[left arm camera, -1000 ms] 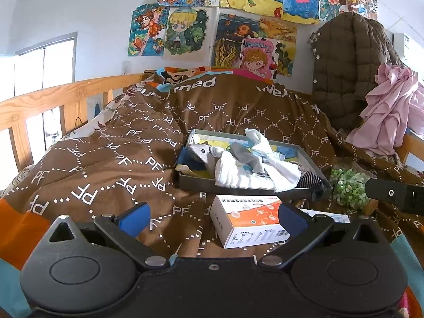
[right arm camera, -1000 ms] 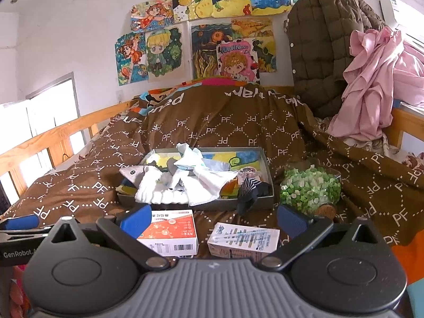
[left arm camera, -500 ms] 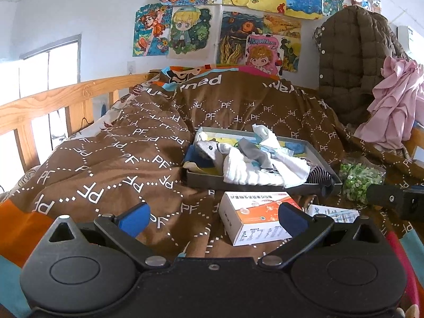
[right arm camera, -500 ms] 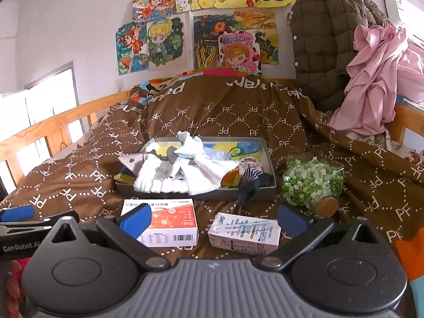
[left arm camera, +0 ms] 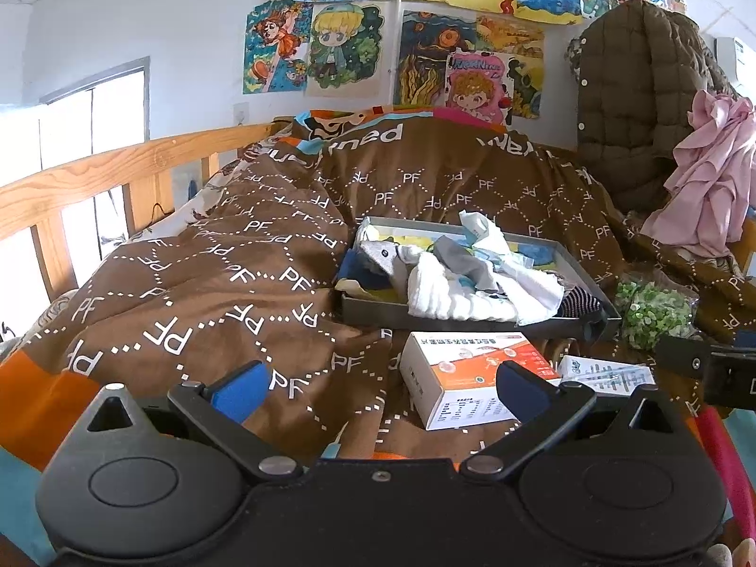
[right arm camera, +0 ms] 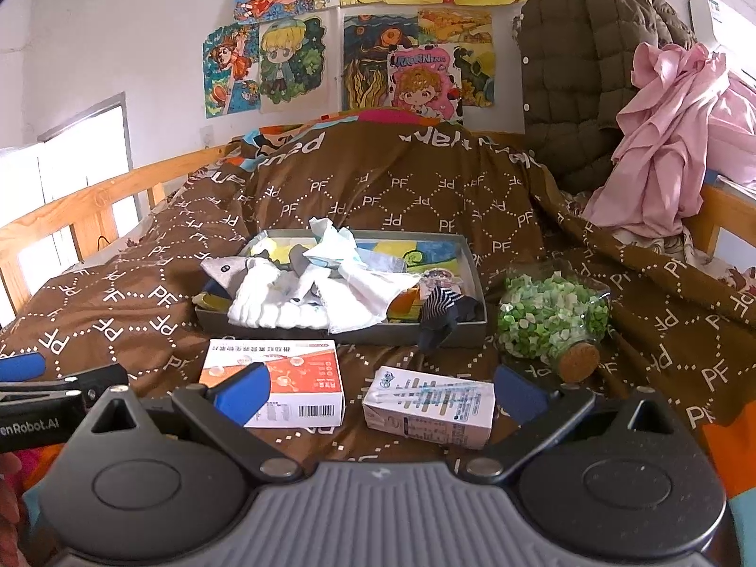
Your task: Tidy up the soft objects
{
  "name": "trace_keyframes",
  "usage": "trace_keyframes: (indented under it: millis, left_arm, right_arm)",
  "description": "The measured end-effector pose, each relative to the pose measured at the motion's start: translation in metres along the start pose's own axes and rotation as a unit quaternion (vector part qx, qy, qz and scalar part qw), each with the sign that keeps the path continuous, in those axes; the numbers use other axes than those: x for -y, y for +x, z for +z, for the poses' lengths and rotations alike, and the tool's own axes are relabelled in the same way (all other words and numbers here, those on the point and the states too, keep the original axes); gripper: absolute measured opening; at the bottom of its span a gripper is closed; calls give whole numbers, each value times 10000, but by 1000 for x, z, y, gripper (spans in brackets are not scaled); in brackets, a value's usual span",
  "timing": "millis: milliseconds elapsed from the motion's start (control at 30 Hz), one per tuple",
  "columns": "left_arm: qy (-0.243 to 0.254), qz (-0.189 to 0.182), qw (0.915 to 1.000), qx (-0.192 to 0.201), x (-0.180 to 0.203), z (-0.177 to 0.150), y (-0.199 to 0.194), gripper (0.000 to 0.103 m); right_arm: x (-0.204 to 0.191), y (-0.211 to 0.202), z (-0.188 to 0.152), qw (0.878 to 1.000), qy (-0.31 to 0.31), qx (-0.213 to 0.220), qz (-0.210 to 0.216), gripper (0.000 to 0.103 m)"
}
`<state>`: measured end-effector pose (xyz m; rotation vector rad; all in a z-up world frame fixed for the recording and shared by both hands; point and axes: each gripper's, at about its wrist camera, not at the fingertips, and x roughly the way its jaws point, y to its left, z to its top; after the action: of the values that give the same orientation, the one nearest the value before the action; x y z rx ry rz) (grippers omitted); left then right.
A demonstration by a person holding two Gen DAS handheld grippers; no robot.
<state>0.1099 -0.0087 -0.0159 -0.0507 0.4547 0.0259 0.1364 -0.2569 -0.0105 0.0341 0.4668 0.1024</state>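
A grey tray [left arm camera: 472, 326] [right arm camera: 453, 336] sits on the brown quilt and holds a heap of soft things: a white cloth [left arm camera: 453, 293] [right arm camera: 279, 302], a grey sock [left arm camera: 460, 260], crumpled white and blue cloths [right arm camera: 330, 245], and a navy striped sock [right arm camera: 442, 314] hanging over the front rim. My left gripper [left arm camera: 378, 390] is open and empty, low before the tray. My right gripper [right arm camera: 378, 390] is open and empty, also short of the tray.
An orange and white box [left arm camera: 472, 371] [right arm camera: 279, 380] and a small carton [right arm camera: 430, 404] lie in front of the tray. A jar of green bits with a cork [right arm camera: 550, 316] lies to its right. A wooden rail [left arm camera: 108, 175] runs along the left; coats hang at the right.
Both grippers have drawn back and a little lower, so the tray and boxes sit higher in view. Both stay open. Nothing on the bed has moved.
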Motion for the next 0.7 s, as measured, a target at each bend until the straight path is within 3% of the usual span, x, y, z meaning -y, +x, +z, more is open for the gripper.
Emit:
trace_keyframes:
  millis: [400, 700]
  left_arm:
    - [-9, 32, 9999, -104, 0, -1, 3, 102]
    - [-107, 121, 9997, -204, -3, -3, 7, 102]
  right_arm:
    - [-7, 5, -6, 9998, -158, -127, -19, 103]
    - [-10, 8, -9, 9990, -280, -210, -262, 103]
